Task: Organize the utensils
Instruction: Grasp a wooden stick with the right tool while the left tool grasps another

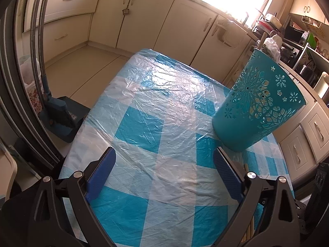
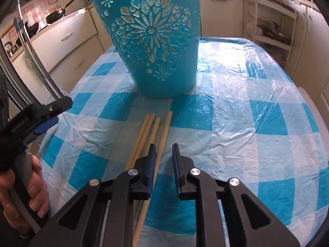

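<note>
Right gripper [image 2: 163, 146]: jaws narrow, parted, nothing between pads; hovers low over table, approx. above near end of chopstick bundle. Wooden chopsticks [image 2: 151, 131]: approx. four, flat on checked plastic tablecloth [image 2: 246, 86], side by side, tips toward teal perforated utensil holder [image 2: 156, 47], gap between tips & holder base. Most of bundle sits left of jaw gap; left pad overlaps bundle from above. Left gripper [image 1: 163, 164]: jaws wide, empty, well left of holder, over bare cloth. Risks, as judged: (1) closing at present offset likely clamps air or one stick only; cause = lateral misalignment w/ bundle. (2) Pad descending on sticks may roll or scatter them; cause = round-ish shafts on slick film. (3) Wrinkled film may snag fingertip or drag w/ stick. (4) Grip near one end gives tilt; long sticks may swing, strike holder rim, tip it; holder looks light, tall, narrow at base. (5) Partial grip may drop sticks during transfer. Holder contents: cannot tell.
</note>
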`<control>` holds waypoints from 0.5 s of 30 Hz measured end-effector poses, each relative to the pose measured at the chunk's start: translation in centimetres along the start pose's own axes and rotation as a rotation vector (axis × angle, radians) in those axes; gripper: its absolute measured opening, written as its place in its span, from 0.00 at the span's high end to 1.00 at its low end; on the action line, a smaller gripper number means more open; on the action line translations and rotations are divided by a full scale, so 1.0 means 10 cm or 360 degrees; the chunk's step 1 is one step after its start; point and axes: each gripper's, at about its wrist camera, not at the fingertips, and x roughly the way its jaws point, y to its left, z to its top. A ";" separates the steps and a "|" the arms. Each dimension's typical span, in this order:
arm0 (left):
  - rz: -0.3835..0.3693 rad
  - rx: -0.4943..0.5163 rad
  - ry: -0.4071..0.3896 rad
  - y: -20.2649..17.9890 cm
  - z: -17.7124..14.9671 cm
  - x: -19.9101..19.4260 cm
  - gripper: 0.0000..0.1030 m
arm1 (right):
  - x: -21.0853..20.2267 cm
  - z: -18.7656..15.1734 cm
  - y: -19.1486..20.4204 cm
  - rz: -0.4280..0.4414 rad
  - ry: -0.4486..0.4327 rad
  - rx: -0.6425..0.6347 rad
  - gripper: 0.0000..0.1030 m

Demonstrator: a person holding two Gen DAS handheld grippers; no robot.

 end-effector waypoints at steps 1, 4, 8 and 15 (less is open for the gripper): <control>0.0001 0.0002 0.0000 0.00 0.00 0.00 0.11 | 0.00 -0.01 0.01 -0.0005 0.0002 -0.0008 0.84; 0.0003 0.0005 0.0001 -0.01 0.00 0.00 0.11 | 0.00 -0.01 0.01 -0.0002 0.0004 -0.0002 0.84; 0.0004 0.0006 0.0002 -0.02 0.00 0.00 0.11 | 0.00 -0.02 0.03 -0.0025 0.0000 -0.0048 0.88; 0.0003 0.0006 0.0003 -0.03 0.00 0.01 0.11 | -0.09 -0.08 -0.16 -0.0048 0.0015 -0.0018 0.92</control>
